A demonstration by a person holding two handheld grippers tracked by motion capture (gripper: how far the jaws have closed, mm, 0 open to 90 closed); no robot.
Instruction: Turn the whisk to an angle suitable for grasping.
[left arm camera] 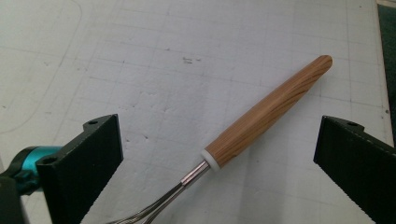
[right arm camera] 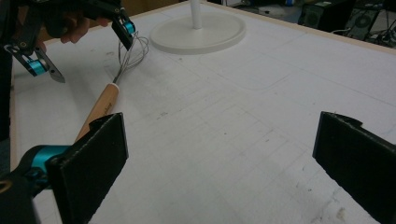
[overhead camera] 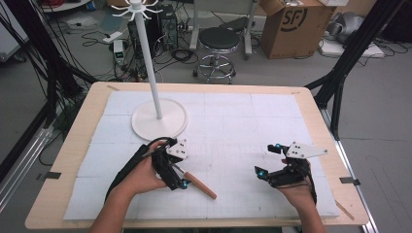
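Whisk point(overhead camera: 197, 182) lies flat on the white foam mat point(overhead camera: 233, 121), at approx 7 o'clock of the mat, wooden handle pointing toward 4 o'clock, wire end under the left gripper point(overhead camera: 176, 177). In the left gripper view the handle point(left arm camera: 268, 112) runs up to 1 o'clock from a white collar and a short metal neck; wires just show at the bottom edge. Handle sits between the two black jaws w/ clear mat on both sides, so jaws are spread wide, not touching it. Left hand point(overhead camera: 141, 174) holds that gripper, tilted down over the whisk.

Right gripper point(overhead camera: 272, 162) is at approx 4 o'clock of the mat, held in the right hand point(overhead camera: 296, 191), well apart from the whisk. Its jaws are also wide apart, nothing between them but bare mat. In the right gripper view the whisk point(right arm camera: 109, 88) lies at 10 o'clock, wire loops beside the other gripper's jaw.

White stand point(overhead camera: 159, 119) w/ round base and tall pole sits at approx 11 o'clock of the mat, hooks on top. Mat covers most of the wooden table point(overhead camera: 320, 126). Behind the table: stool point(overhead camera: 218, 46) at 12 o'clock, cardboard box point(overhead camera: 291, 24) at 1 o'clock.
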